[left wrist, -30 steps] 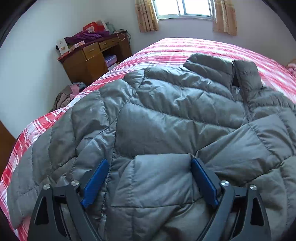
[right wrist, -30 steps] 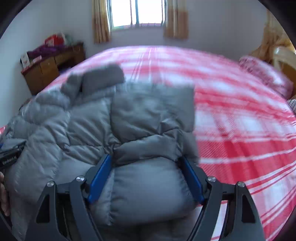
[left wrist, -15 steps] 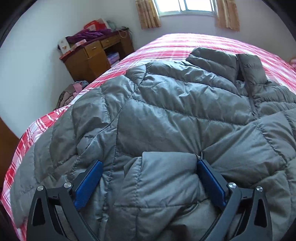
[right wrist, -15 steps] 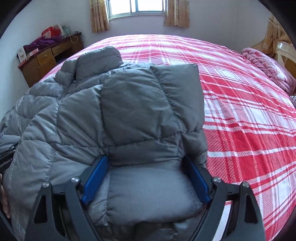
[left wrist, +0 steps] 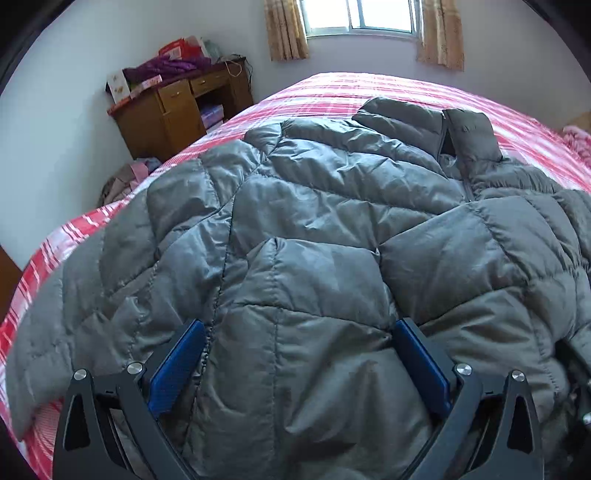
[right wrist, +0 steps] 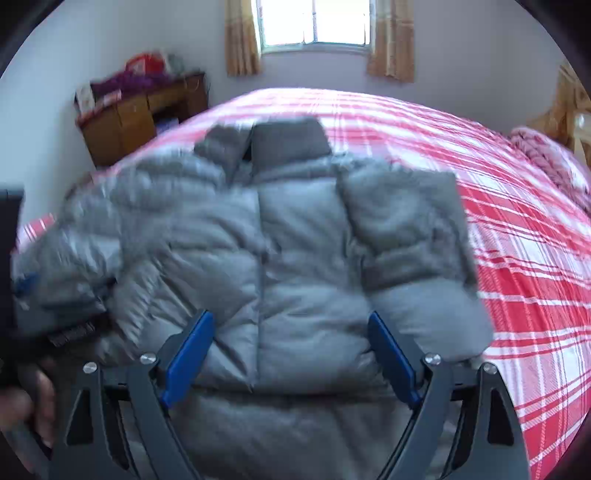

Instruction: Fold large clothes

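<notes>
A grey quilted puffer jacket lies spread across the bed's red-and-white plaid cover, collar toward the curtained window at the top of the frame, filling most of my left wrist view. My left gripper sits at the bottom centre with its blue-padded jaws spread wide; a folded sleeve cuff bulges up between them, but I see the pads standing clear of the fabric rather than pinching it. In my right wrist view, blurred, the same jacket occupies the centre and left, one sleeve folded over its right side beside the bare plaid cover. My right gripper hangs over the jacket's lower front, jaws well apart with padding between the blue pads and nothing clamped. A hand shows at the lower left edge. A brown wooden desk piled with purple cloth and boxes stands against the wall at upper left.
</notes>
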`<state>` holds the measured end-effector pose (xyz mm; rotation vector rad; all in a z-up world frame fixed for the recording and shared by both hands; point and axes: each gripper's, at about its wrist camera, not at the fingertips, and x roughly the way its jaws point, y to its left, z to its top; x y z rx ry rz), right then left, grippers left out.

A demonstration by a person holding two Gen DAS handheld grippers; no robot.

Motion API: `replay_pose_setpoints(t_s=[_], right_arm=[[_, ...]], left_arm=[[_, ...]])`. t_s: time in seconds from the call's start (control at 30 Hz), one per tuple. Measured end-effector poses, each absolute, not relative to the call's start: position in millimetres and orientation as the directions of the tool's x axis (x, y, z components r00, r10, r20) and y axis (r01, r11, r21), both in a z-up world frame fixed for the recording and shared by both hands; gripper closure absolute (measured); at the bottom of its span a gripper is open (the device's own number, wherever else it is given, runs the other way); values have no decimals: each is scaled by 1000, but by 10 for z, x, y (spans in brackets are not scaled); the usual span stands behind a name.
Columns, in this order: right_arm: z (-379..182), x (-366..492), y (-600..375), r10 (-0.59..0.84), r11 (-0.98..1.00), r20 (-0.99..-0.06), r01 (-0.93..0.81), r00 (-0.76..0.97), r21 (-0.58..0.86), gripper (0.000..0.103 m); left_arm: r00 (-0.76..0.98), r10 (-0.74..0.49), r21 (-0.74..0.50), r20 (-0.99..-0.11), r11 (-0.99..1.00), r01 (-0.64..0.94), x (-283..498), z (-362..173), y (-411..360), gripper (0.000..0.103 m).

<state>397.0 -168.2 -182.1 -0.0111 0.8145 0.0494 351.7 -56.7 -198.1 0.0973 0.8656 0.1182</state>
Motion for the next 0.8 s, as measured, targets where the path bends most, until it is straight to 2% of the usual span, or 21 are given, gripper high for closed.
replay_pose_setpoints(t_s=[0.17,0.8], right_arm=[[-1987,4070,-1691,33,999,-761,-39,648,10,11],[-2036,4089,-1621,-12,999,-765,-25,644,-36,8]], left_arm=[[644,154,140,-750,987,-73,3533,-2024,-589,1],[657,191,185,-729,980,-79,3433,-2051,-690,1]])
